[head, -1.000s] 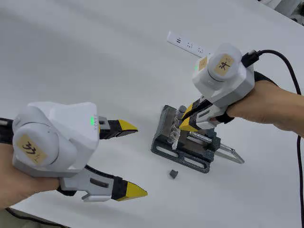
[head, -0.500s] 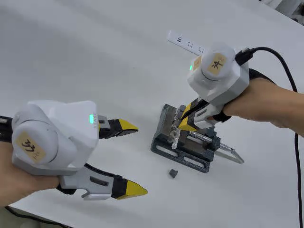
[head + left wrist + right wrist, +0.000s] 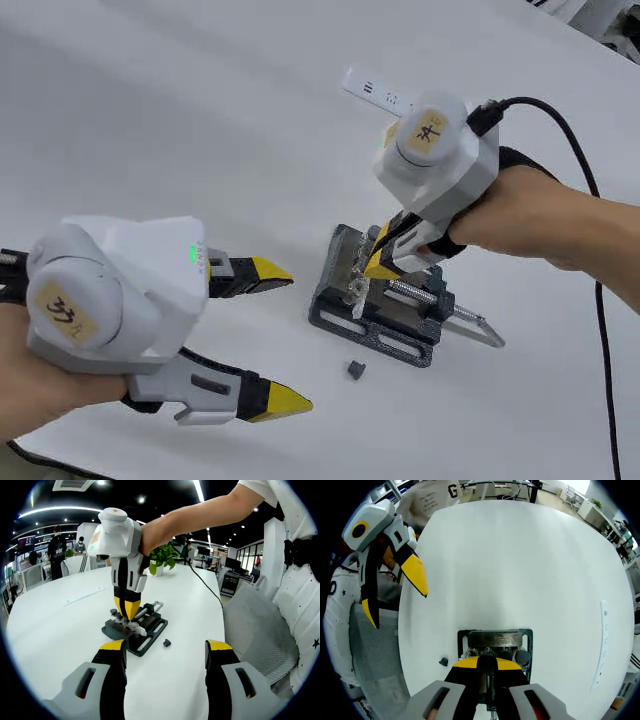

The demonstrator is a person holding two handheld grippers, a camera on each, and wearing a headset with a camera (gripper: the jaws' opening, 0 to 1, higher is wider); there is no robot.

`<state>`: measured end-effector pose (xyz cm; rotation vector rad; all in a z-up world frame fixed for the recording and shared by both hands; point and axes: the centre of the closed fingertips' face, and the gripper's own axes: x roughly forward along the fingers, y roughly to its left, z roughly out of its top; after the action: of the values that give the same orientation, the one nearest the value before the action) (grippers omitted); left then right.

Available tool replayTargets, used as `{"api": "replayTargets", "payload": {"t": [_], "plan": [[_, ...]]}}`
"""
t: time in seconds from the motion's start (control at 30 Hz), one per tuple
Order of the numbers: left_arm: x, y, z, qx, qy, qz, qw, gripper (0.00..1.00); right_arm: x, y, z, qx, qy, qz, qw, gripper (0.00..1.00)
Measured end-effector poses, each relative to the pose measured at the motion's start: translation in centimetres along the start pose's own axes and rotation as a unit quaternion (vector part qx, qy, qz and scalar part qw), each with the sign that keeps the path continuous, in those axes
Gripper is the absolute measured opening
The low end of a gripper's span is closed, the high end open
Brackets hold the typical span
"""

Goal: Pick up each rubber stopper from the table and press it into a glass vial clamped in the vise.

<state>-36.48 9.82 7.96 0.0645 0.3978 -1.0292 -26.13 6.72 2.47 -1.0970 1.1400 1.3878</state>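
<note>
right claw [image 3: 375, 266] pinched on a dark rubber stopper [image 3: 487, 658] over the black metal vise [image 3: 385, 336], left claw [image 3: 299, 338] wide open

A white power strip [image 3: 372, 90] lies flat at the far side of the white tabletop [image 3: 180, 140]; a leafy potted plant [image 3: 162, 556] stands near its edge.

At bottom centre the right gripper [image 3: 487, 665] pinches a stopper [image 3: 487, 658] over the vise [image 3: 495, 638]; left gripper [image 3: 394, 594] upper left.

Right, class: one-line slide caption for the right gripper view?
Right gripper, jaws closed, poised over the vials in the vise; one loose stopper nearby.
</note>
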Motion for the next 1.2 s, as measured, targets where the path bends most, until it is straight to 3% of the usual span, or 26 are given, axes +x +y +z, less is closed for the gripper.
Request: {"api": "replayTargets", "payload": {"t": [0.2,0.53,1.2], "plan": [[-0.10,-0.44,0.30,0.006,0.005,-0.006,0.9999,0.61,-0.06,-0.10,-0.05,-0.025,-0.006,-0.012,0.9996,0.07],[-0.38,-0.69,-0.25,0.001,0.008,-0.005,1.0000,0.61,-0.14,-0.14,0.03,-0.021,-0.017,-0.013,0.9996,0.08],[-0.14,-0.68,-0.27,-0.001,0.007,-0.009,0.9999,0.59,-0.77,-0.24,0.33,0.002,-0.043,-0.022,0.9988,0.11]]}}
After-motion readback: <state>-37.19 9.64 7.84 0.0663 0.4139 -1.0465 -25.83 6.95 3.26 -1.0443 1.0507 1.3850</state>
